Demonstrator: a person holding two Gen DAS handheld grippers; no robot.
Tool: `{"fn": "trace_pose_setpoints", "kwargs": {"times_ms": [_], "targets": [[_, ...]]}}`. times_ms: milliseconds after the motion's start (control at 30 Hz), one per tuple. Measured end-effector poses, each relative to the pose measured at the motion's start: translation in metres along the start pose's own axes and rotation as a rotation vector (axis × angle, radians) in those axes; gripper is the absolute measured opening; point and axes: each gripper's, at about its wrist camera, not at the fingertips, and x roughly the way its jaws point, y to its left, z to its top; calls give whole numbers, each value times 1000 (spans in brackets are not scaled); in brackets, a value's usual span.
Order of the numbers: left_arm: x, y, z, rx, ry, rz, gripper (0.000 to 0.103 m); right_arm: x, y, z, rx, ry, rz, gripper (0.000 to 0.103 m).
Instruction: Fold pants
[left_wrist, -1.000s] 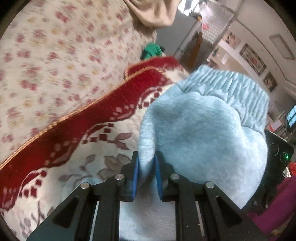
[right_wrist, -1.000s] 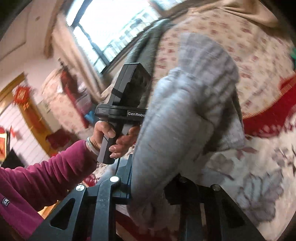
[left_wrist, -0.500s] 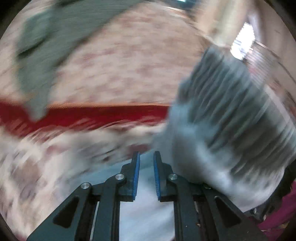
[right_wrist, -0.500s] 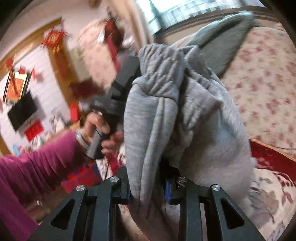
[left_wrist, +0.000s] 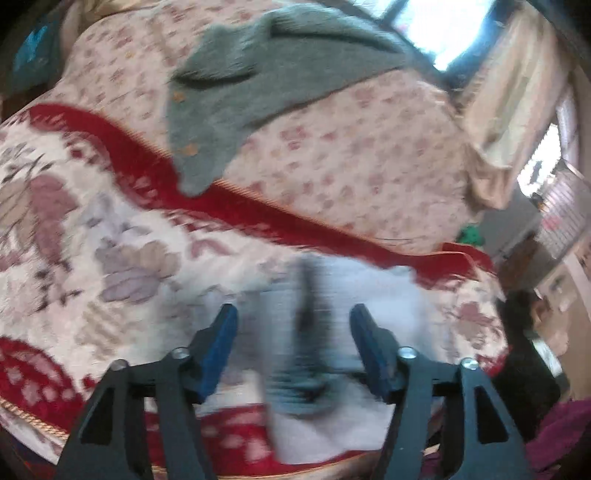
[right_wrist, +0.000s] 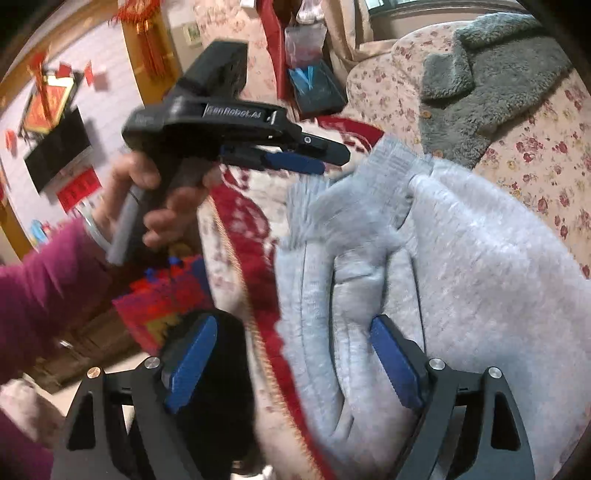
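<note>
Both claws have just been opening. The left claw (left_wrist: 293, 325) stands apart above the blurred grey pants (left_wrist: 332, 369), pads clear of the cloth. The right claw (right_wrist: 291, 354) stands wide apart, pants (right_wrist: 461, 277) between its fingers but unclamped. The pants lie bunched on the red floral blanket (left_wrist: 110, 258) covering the sofa (left_wrist: 369, 155).
</note>
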Motion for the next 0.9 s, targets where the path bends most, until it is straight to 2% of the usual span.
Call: {"fn": "trace_pose_setpoints", "kwargs": {"times_ms": [100,200,267,367,433,500,567,633,667,767,833,900], "targets": [[-1,-38,-2,87,3,-50,69,-36,-9,4,86,-60,-17,90],[11,-69,-9,124,33,-103,72,-71,-35,-2,134,-94,-126,90],[19,-84,-16,161,56,-93,72,-86,-56,-7,167,-101,-210,90],[31,-96,-27,211,79,-32,73,-90,-79,-9,216,-85,-258,90],[37,-100,-34,239,94,5,73,-91,-84,-6,233,-71,-233,90],[42,-100,-41,284,105,67,74,-90,-72,-7,227,-64,-144,89],[46,-95,-47,312,119,118,74,-84,-55,-8,184,-54,-53,88],[50,-84,-55,317,151,154,74,-70,-36,-9,104,-9,-2,88],[51,-78,-59,320,163,154,74,-60,-26,-11,52,20,3,84],[47,-59,-72,296,162,116,74,-29,-2,-18,-53,79,35,56],[45,-47,-78,262,156,79,74,-9,2,-29,-23,114,81,53],[44,-29,-85,199,145,20,74,6,7,-43,-28,121,70,53]]}}
